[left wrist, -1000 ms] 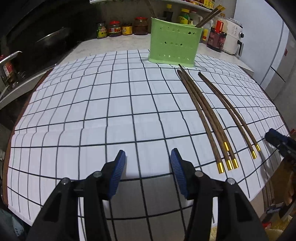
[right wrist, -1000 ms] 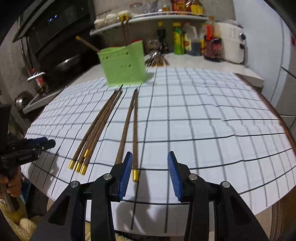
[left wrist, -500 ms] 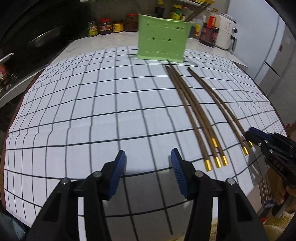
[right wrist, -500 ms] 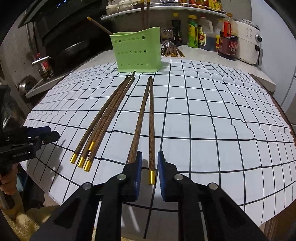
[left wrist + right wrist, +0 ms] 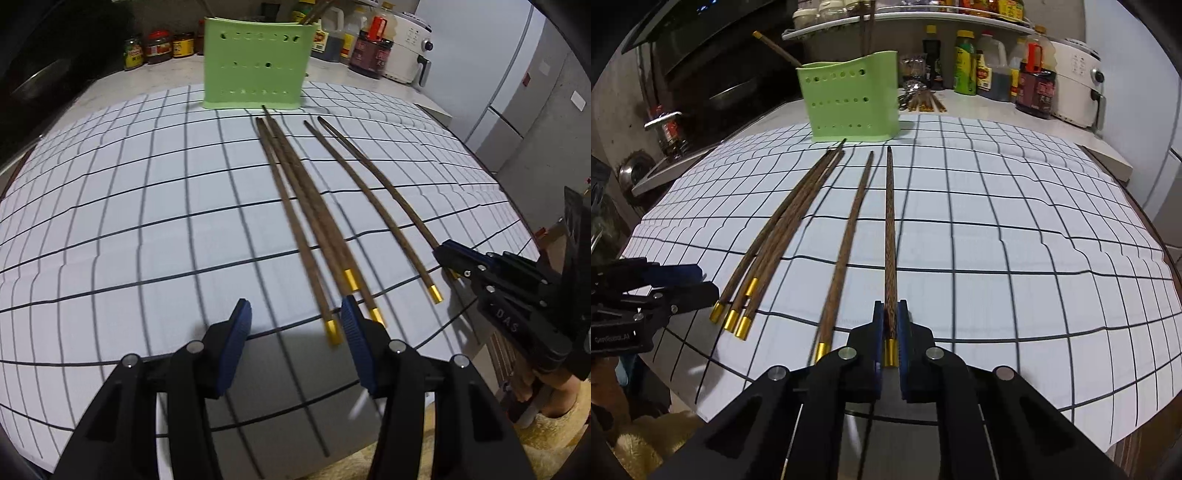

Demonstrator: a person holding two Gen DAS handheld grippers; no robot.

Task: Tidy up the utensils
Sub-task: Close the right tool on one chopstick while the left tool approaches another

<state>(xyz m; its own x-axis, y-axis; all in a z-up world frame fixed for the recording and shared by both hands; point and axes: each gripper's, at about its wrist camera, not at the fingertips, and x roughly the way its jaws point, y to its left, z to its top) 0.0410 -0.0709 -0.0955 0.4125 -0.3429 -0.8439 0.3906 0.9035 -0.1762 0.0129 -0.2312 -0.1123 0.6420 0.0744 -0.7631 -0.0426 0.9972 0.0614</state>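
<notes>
Right tool point(image 5: 891, 332) now around chopstick point(image 5: 890, 236)

The surface point(image 5: 1015, 229) wears a white sheet ruled in a black grid. At upper centre of the frame stands a pale green holder point(image 5: 851, 101) dotted with round holes. The chopsticks point(image 5: 768, 243) are dark brown, grain-mottled wood with gold caps. Each hand-held gripper point(image 5: 890, 339) is black with blue pads point(image 5: 236, 345).
</notes>
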